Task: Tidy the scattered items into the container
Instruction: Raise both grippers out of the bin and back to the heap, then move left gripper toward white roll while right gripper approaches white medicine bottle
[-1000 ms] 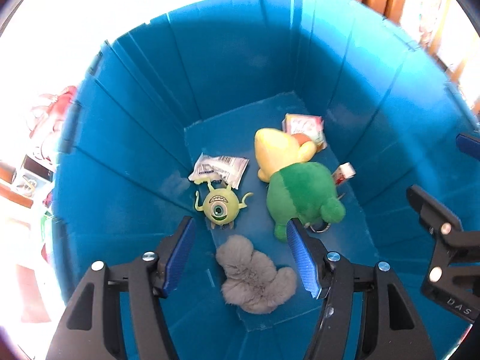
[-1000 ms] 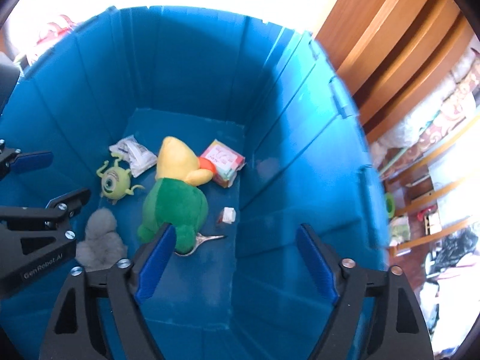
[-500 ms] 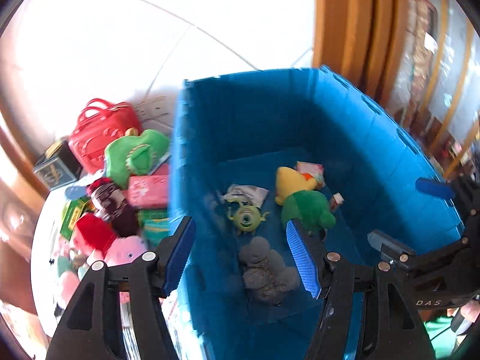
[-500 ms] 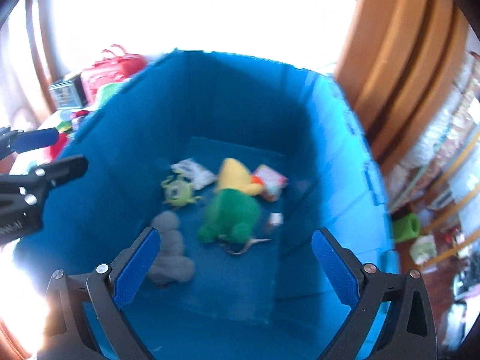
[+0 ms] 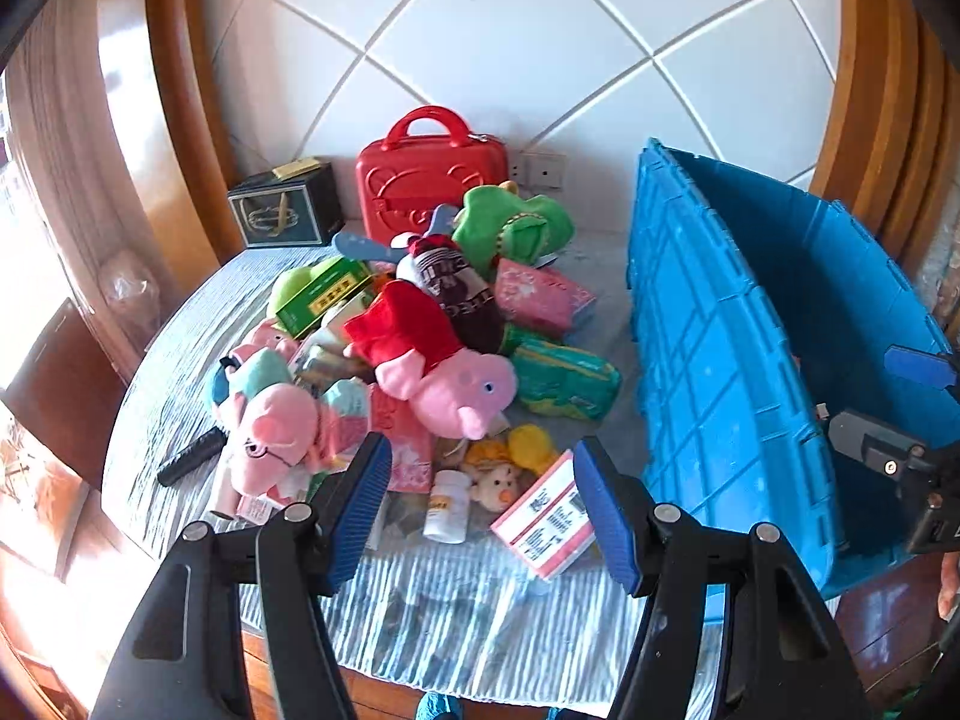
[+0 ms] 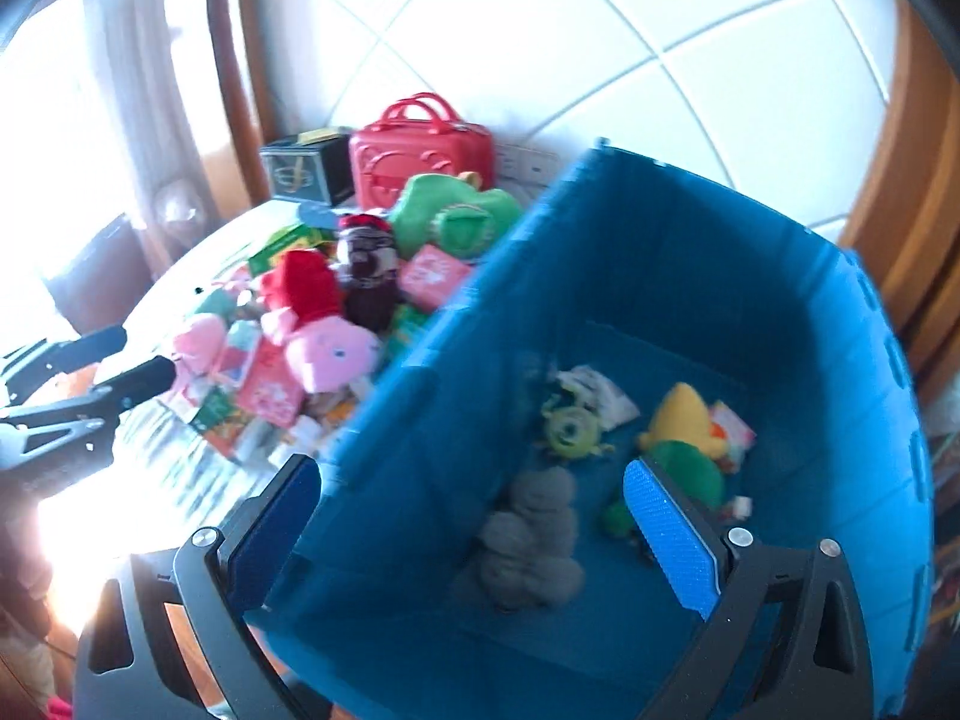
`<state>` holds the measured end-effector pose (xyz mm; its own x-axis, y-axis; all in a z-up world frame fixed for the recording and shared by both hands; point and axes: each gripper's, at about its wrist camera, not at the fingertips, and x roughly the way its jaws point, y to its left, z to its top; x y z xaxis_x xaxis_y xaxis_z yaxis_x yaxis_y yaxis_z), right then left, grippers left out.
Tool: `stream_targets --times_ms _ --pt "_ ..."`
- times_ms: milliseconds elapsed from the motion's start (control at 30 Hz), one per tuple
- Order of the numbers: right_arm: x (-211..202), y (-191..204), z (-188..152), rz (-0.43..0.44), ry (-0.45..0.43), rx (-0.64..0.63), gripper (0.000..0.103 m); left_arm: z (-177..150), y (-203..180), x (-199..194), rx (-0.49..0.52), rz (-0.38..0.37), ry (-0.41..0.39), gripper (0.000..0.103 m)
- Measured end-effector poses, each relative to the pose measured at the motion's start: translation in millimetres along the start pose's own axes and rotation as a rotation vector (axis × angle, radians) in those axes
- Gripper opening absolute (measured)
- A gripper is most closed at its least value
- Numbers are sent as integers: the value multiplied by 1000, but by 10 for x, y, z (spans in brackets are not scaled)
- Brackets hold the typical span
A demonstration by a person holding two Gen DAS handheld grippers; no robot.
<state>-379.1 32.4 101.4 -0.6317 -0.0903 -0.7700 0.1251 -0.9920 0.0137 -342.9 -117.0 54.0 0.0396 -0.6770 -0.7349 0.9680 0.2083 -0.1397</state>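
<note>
Room: white tiled wall behind, wood trim at the sides; striped cloth (image 5: 468,618) covers the table

Pile: scattered items heaped on the cloth left of the blue crate (image 5: 720,396); pink pig plush (image 5: 456,384), green pack (image 5: 564,378), white pill bottle (image 5: 447,507), red-and-white carton (image 5: 543,519), red case (image 5: 429,180) at the back

Crate: gray plush (image 6: 528,546), green one-eyed monster toy (image 6: 570,426), green-and-yellow plush (image 6: 684,444) already inside

Left gripper (image 5: 480,510): pads apart, nothing between them; points down at the near edge of the pile

Right gripper (image 6: 480,528): spread wide, empty; straddles the crate's near wall

Key relation: pill bottle and carton lie just beyond the left fingertips; carton's long axis runs diagonally across the jaw line; left hand nearer

Change: a second ago both cameras looked into the crate; left now faces the pile, right is partway over; right jaws wider
</note>
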Motion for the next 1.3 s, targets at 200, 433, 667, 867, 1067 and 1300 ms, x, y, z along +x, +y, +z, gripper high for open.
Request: stream_targets --times_ms 200,433,667,867,1067,1300 --pt "178 894 183 31 -27 -6 103 -235 916 134 -1 17 2 62" --pt "669 1736 163 62 44 60 103 -530 1975 414 -26 21 68 62" --pt "1310 1975 -110 38 205 102 103 -855 2593 723 -77 12 119 62" --pt "1794 2041 -280 85 290 86 103 -1124 2801 1086 -125 19 179 62" --pt "2218 2057 -399 148 339 73 103 -1403 3038 1375 -196 60 240 62" --pt "2636 2146 -535 142 422 105 103 -1481 3246 1701 -198 81 282 62"
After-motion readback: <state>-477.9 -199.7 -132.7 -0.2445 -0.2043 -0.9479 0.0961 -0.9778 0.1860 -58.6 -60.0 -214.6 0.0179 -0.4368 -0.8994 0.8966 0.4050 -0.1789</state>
